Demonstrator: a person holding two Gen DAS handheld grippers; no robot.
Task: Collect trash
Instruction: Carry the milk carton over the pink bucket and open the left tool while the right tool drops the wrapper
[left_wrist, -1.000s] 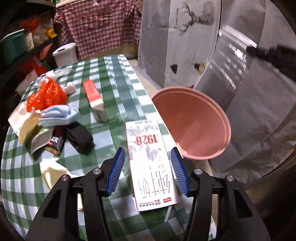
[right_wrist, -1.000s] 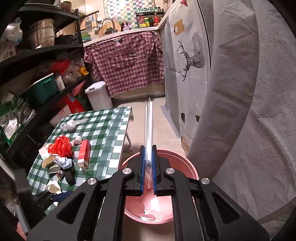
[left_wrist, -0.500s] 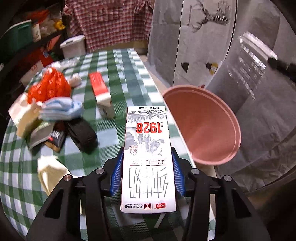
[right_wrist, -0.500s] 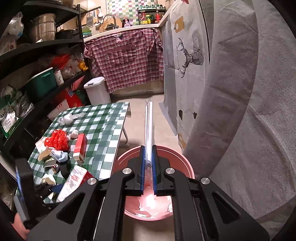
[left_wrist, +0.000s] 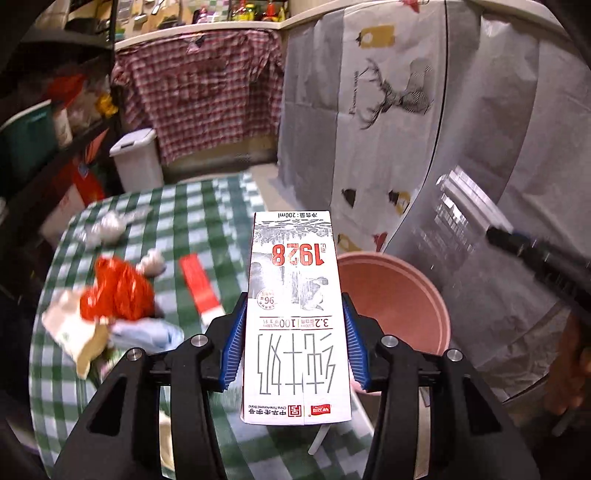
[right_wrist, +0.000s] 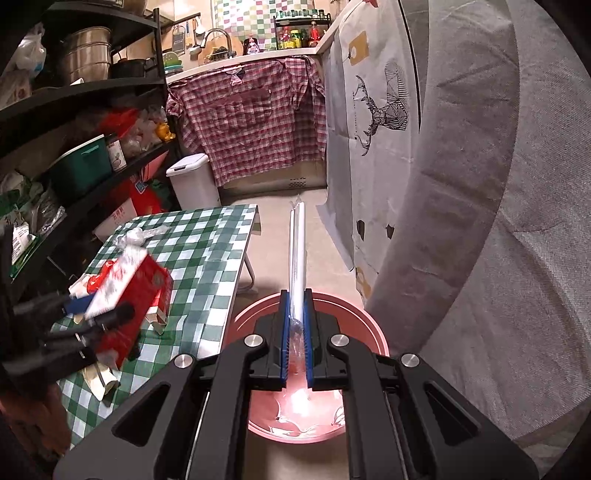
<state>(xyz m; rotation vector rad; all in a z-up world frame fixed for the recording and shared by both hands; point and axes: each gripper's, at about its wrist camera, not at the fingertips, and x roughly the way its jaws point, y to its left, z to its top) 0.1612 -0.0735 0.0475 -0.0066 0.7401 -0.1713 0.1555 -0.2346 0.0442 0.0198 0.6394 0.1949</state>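
the left gripper (left_wrist: 293, 345) pinches a milk carton (left_wrist: 295, 314) between its fingers, clear of the table (left_wrist: 207, 206). the right gripper (right_wrist: 296, 341), fingers pressed together, clamps a clear wrapper (right_wrist: 298, 251) above the pink basin (right_wrist: 369, 328). next step, by judgement: carry the carton rightward over the basin and release.

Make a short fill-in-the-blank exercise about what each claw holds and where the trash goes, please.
1. The left claw is shut on a milk carton printed with the number ____.
2. The right claw pinches a clear plastic bag above a ____ basin.
3. The tablecloth has a green and white ____ pattern.

Missing words: 1928; pink; checked
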